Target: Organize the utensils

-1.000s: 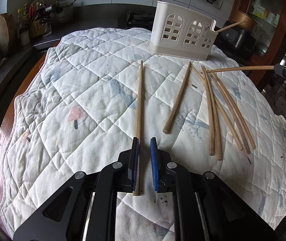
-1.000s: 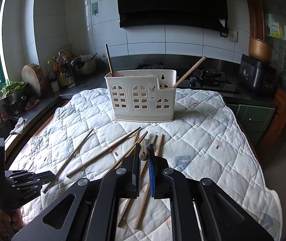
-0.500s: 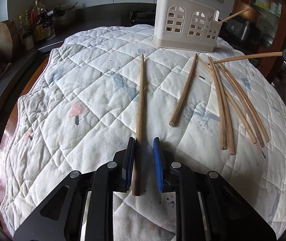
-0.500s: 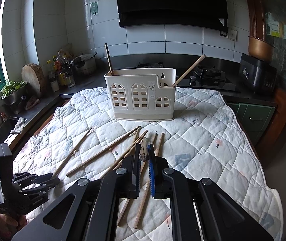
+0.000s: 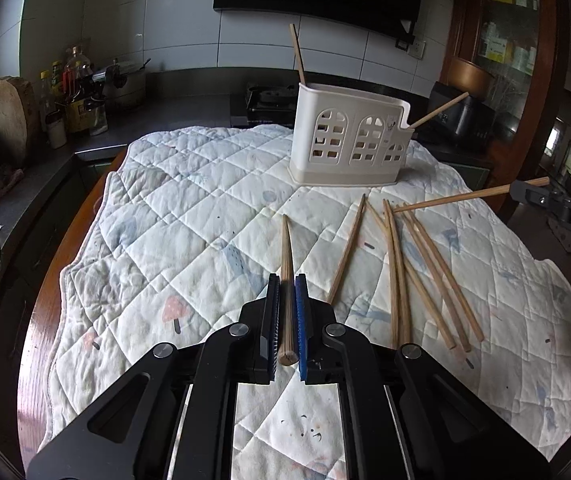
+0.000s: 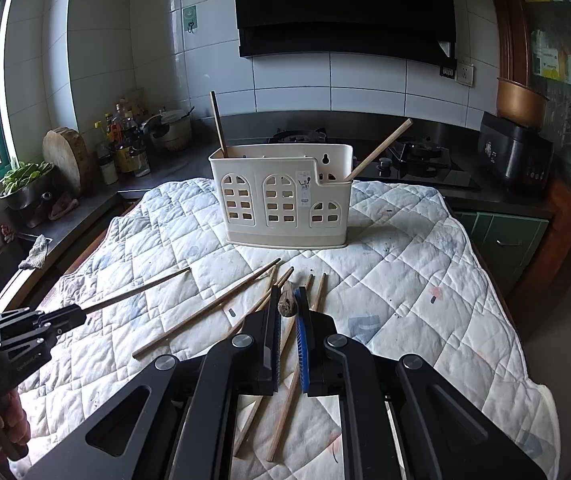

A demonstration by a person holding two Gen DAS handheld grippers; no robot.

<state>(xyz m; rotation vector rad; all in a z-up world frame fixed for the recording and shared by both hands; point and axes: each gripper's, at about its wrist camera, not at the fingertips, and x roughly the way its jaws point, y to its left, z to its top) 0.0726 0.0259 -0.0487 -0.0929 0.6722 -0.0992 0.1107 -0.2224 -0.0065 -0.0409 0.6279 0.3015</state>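
Left wrist view showed the left gripper low in the centre of the frame, its jaws clamped on a chopstick that ran forward between the pads, its blunt end nearest the camera. From the right wrist view that same stick slanted up off the quilt, so its far tip hung clear of the cloth. The right gripper sat at lower centre of its own frame, jaws pinched on the butt of a second chopstick, which in the left wrist view reached in from the right edge above the loose pile.

Open room lay mostly to the left: the quilted cover ran bare from centre to its rumpled left hem, where the brown table edge showed. On the right, the quilt's edge fell away toward a dark wooden cabinet.

Between the grippers and the utensil holder (cream, with arched cut-outs, upper centre) lay the loose chopsticks, fanned and partly overlapping. Two sticks already leaned inside the holder, one at each end. Behind it ran a dark counter with a hob, and bottles and a round chopping block stood at upper left.
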